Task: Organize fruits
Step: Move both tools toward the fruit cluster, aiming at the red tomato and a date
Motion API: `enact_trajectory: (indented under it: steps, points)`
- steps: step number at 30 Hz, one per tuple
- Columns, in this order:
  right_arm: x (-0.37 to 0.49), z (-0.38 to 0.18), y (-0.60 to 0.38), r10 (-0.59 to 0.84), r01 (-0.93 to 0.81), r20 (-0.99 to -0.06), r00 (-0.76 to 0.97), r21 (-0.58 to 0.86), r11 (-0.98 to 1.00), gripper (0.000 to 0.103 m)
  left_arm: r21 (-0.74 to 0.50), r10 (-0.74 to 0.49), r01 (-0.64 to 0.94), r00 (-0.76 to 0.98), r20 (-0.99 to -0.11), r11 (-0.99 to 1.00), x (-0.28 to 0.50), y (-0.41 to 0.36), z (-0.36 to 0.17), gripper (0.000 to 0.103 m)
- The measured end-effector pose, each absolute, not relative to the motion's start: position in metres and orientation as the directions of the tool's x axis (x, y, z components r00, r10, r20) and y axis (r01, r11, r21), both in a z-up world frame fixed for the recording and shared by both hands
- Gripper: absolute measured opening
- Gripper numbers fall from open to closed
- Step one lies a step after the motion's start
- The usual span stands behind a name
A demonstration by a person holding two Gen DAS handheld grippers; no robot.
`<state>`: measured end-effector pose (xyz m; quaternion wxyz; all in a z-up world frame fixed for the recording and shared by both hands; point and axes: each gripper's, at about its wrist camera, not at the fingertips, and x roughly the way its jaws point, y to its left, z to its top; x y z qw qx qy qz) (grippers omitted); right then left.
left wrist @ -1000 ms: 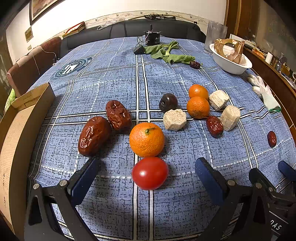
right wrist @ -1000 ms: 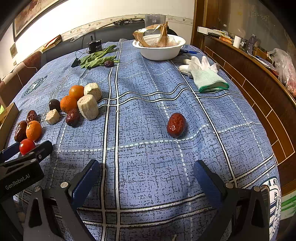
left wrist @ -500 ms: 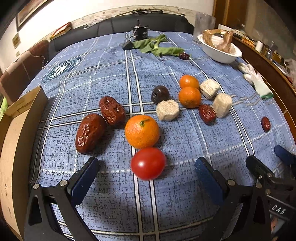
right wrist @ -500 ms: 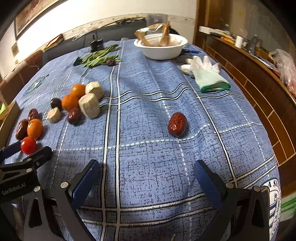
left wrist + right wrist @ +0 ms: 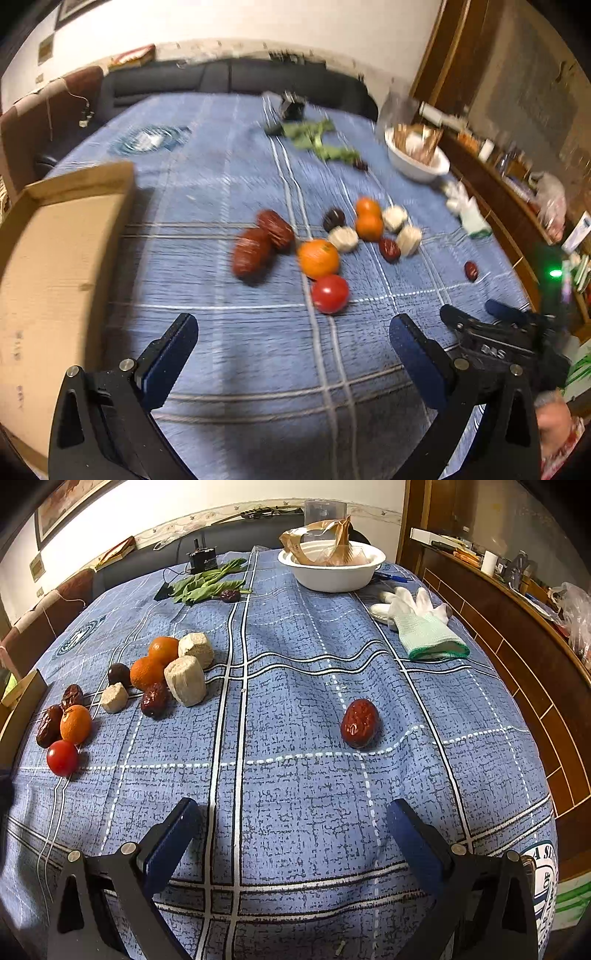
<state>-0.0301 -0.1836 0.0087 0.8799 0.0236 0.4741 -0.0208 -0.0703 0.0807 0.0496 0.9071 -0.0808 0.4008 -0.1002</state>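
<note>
1. two grippers, both spread wide with nothing between the fingers: left gripper (image 5: 293, 334), right gripper (image 5: 293, 818).
2. only the blurred left view shows the cardboard box (image 5: 55, 258) whole, at the fruit cluster's left.
3. only the right view shows clearly a lone red date (image 5: 359, 723), well apart from the tomato (image 5: 62, 757) and oranges.
4. blue checked tablecloth (image 5: 295, 664); white bowl (image 5: 332, 570) far back.

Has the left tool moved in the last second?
Yes. The left tool has pulled back and swung left: the tomato sits farther ahead and the cardboard box fills more of its view.
</note>
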Motion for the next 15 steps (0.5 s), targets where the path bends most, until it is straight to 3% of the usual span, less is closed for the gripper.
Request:
enact_trajectory:
  steps: [3, 4, 5, 7, 15]
  points:
    - [-0.028, 0.009, -0.184, -0.022, 0.072, -0.836, 0.548, 0.02, 0.997, 0.103, -0.243, -0.225, 0.073, 0.687, -0.691, 0.967, -0.084, 0.098, 0.056, 0.103]
    - [-0.027, 0.009, -0.183, -0.025, 0.075, -0.838, 0.545, 0.019, 0.997, 0.103, -0.228, -0.211, 0.066, 0.679, -0.703, 0.971, -0.087, 0.102, 0.055, 0.098]
    - [-0.026, 0.009, -0.183, -0.029, 0.079, -0.839, 0.543, 0.017, 0.997, 0.103, -0.214, -0.199, 0.061, 0.674, -0.711, 0.975, -0.088, 0.103, 0.054, 0.085]
    - [-0.026, 0.009, -0.183, -0.041, 0.09, -0.84, 0.541, 0.009, 0.996, 0.101, -0.203, -0.2, 0.074, 0.667, -0.717, 0.976, -0.093, 0.107, 0.055, 0.075]
    - [-0.072, 0.043, -0.173, -0.037, 0.103, -0.735, 0.677, 0.045, 0.994, 0.101, -0.103, -0.111, 0.056, 0.733, -0.671, 0.993, -0.114, 0.102, 0.072, 0.075]
